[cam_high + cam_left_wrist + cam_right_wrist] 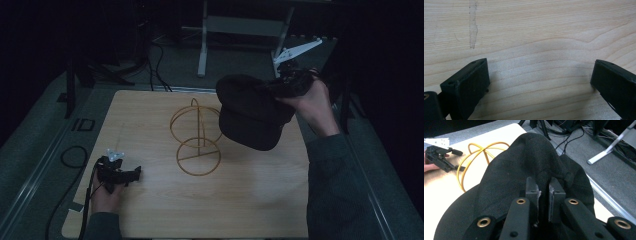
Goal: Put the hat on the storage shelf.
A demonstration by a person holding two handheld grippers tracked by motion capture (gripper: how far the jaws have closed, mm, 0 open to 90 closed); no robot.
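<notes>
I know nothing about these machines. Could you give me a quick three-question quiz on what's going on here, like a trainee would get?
1. True or false: the right claw is shut on the black hat.
2. What stands at the middle of the wooden table? A) a yellow wire hat stand B) a glass bottle C) a stack of plates
3. Fill in: the left claw hangs ____ over bare wood.

Key: 1 true; 2 A; 3 open.
</notes>
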